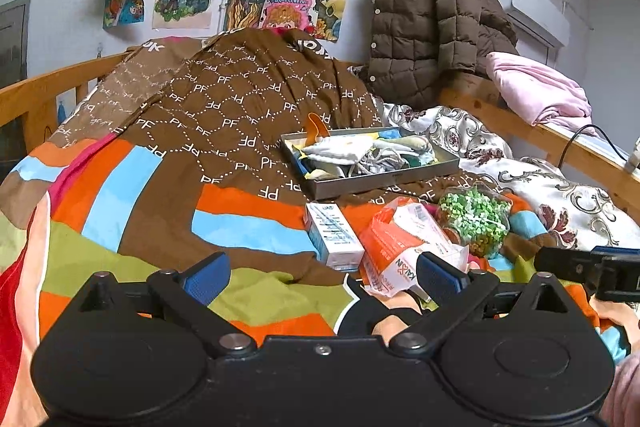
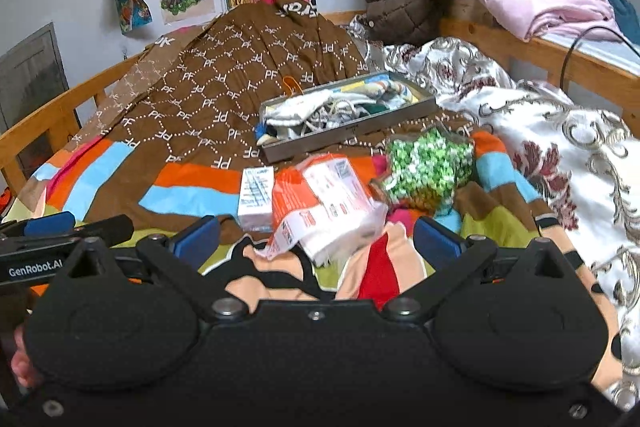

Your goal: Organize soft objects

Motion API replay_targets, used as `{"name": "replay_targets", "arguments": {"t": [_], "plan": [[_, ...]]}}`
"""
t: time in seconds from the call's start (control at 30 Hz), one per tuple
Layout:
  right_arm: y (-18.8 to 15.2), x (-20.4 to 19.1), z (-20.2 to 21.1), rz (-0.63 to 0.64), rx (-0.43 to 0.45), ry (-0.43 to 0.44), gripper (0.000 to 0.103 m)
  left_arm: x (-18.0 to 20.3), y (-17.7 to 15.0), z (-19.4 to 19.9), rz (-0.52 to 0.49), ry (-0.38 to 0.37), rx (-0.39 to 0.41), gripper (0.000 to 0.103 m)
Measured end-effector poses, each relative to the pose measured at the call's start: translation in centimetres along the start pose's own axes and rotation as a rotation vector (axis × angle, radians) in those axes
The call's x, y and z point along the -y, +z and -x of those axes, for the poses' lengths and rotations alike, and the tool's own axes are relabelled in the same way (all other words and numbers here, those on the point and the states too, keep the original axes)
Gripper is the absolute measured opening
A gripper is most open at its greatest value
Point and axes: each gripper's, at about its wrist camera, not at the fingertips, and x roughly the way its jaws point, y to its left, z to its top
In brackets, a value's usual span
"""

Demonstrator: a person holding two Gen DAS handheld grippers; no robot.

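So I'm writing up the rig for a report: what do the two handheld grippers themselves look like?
Both match. The left gripper and right gripper have matte black bodies with two rounded lobes, silver pivot bolts, angular black linkage arms and blue ribbed finger pads. White "GenRobot.AI" lettering marks the side of the left unit, seen from the right wrist camera. No cables on them are visible.

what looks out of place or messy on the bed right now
Three loose packages lie scattered on the quilt in front of the shallow grey metal tray: a small white carton, a crumpled orange-and-white plastic packet and a clear bag of green bits. Both grippers, left and right, are open and empty.
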Motion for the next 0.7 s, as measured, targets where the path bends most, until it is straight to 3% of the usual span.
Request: {"name": "replay_targets", "arguments": {"t": [0.7], "plan": [[-1.7, -0.3, 0.3, 0.009, -0.011, -0.030, 0.102, 0.3, -1.3, -0.1, 0.004, 0.011, -0.035, 0.102]]}}
